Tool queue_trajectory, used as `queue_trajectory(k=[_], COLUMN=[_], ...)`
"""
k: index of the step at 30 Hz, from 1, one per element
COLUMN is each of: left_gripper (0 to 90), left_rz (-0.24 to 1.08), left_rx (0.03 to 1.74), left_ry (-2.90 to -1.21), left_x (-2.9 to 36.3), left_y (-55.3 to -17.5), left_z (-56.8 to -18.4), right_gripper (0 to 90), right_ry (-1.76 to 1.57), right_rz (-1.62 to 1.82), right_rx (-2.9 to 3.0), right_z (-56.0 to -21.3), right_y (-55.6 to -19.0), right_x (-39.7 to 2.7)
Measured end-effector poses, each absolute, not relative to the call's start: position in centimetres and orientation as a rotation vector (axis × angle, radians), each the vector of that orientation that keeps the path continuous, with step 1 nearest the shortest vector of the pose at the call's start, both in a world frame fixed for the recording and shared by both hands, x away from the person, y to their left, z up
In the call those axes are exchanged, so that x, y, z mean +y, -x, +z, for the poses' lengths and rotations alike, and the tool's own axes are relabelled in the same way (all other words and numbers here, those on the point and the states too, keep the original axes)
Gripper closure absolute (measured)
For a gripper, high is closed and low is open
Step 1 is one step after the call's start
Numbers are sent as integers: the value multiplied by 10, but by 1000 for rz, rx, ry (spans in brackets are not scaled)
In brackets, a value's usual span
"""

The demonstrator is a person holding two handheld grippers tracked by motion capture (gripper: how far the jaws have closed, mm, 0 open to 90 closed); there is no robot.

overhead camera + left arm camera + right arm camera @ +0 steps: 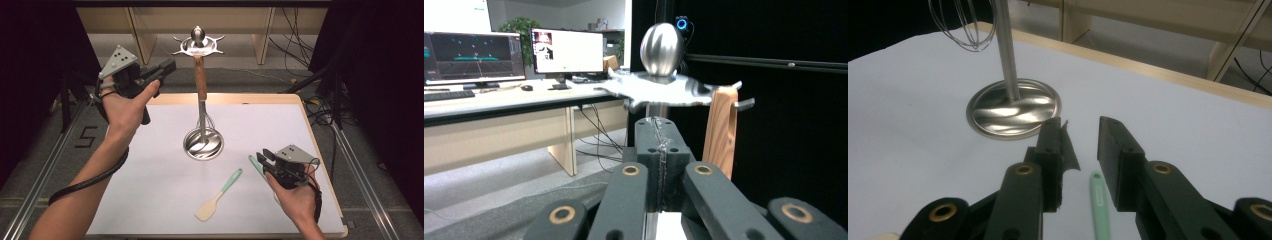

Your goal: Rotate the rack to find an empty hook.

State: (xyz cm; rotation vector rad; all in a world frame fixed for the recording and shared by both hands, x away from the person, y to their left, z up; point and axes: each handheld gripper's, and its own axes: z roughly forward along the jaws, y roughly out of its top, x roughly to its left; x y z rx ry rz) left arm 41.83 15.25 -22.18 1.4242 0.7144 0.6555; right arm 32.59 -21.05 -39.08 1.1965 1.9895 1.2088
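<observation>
One utensil stand [202,145] sits mid-frame on the table [150,200] with one whisk [201,90] hanging from it. Two mint spatulas: one [218,195] lies at lower centre, one [1099,207] between the right gripper [264,159]'s parted fingers near the right table edge. The left gripper [167,66], fingers closed empty, hovers upper left.

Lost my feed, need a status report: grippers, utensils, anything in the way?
Left hand-held gripper shut, empty, near rack. Right hand-held gripper open astride green handle. Spatula lies clear.
</observation>
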Motion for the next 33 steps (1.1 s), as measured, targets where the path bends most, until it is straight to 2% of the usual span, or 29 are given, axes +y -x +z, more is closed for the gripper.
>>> queue_trajectory(k=[33], left_gripper=[893], left_rz=[742], left_rx=[783], left_ry=[-1425], left_x=[150], left_y=[-455], left_z=[-205], right_gripper=[702], right_ry=[-1174], right_rz=[1211], right_rx=[1979], right_z=[-390], right_y=[-329], right_x=[-213])
